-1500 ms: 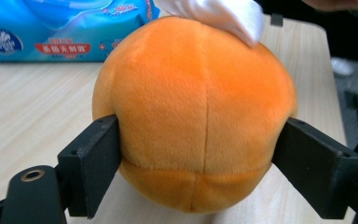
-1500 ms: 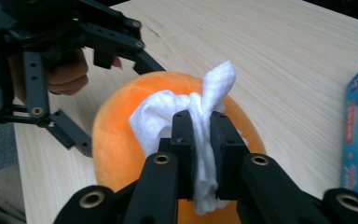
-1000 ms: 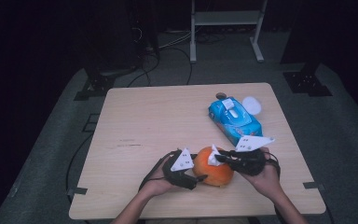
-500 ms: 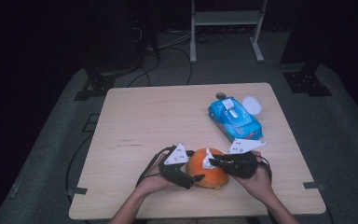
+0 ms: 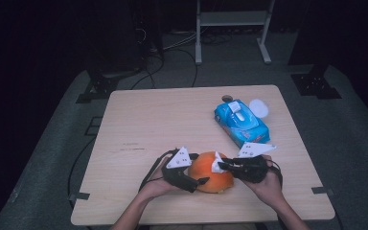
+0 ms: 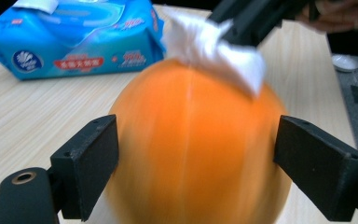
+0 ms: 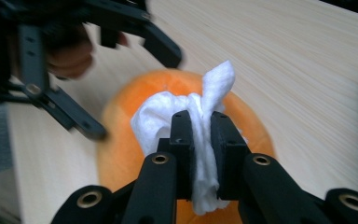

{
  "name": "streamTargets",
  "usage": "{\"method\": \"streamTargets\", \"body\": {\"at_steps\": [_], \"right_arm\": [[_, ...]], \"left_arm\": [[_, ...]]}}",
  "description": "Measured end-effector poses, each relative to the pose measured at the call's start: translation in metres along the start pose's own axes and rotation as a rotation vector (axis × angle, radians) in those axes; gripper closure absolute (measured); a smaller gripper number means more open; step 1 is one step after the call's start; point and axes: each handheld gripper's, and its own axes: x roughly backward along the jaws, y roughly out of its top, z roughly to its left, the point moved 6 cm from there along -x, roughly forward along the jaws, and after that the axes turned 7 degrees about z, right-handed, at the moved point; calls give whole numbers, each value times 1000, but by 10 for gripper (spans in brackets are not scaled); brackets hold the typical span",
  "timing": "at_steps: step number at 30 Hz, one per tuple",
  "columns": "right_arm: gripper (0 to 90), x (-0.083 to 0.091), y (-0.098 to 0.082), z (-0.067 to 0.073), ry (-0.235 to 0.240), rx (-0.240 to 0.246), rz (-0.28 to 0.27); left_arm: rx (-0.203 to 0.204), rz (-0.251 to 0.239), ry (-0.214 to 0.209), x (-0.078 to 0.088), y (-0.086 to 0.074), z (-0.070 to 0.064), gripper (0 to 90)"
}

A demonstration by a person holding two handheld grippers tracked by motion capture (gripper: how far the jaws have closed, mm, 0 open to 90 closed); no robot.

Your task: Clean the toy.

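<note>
- Since the earlier high view, both hands and the round orange fruit [image 5: 212, 171] sit slightly nearer the table's front edge, and the left gripper's jaws have just been opening, with the fruit between them.
- High view: the fruit rests on the pale wooden table [image 5: 172, 120] near its front edge, between the left gripper [image 5: 197, 173] and the right gripper [image 5: 221, 166]. A blue plastic pack of wipes [image 5: 242, 122] lies well apart, toward the far right corner, with a white round lid [image 5: 258, 108] just beside it.
- Left gripper view: the jaws stand released on either side of the fruit; contact cannot be judged through blur. A crumpled white wipe [image 6: 216, 46] lies on the fruit's top.
- Right gripper view: the jaws are clenched on the wipe, pressed against the fruit's top; the left gripper shows behind.
</note>
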Motion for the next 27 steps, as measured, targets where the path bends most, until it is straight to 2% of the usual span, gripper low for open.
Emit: {"method": "streamTargets", "body": {"at_steps": [2,3,5,8,9,11,13,16,19,21,23,25,27], "right_arm": [[792,-3,3,9,-2,35,3],[791,-4,3,11,-4,54,8],[791,-4,2,9,0,50,13],[791,-1,-3,-2,-10,19,19],[791,0,-5,-5,-8,4,20],[791,1,-8,-9,1,-11,23],[790,1,-8,-8,-7,-11,27],[792,0,-4,-3,-10,-1,12],[790,-4,3,13,33,41,-10],[790,-8,5,18,7,84,6],[790,-7,4,15,12,65,8],[790,-5,-1,5,6,41,15],[790,-2,-6,-4,14,-3,11]], "left_arm": [[-28,23,4,-1,-4,0,156],[-24,29,1,-1,-6,1,180],[15,40,-6,0,-10,5,216],[72,42,-6,1,-15,14,223],[78,39,-11,2,-16,15,223],[67,24,-20,1,-15,14,216],[50,-6,-29,1,-11,11,171],[0,-7,-32,0,-10,6,168],[-38,8,-25,-1,-10,2,212],[-27,21,-18,1,-12,4,235],[-4,25,-16,1,-14,7,247],[15,24,-16,2,-16,11,254],[30,22,-17,3,-17,12,254]]}}
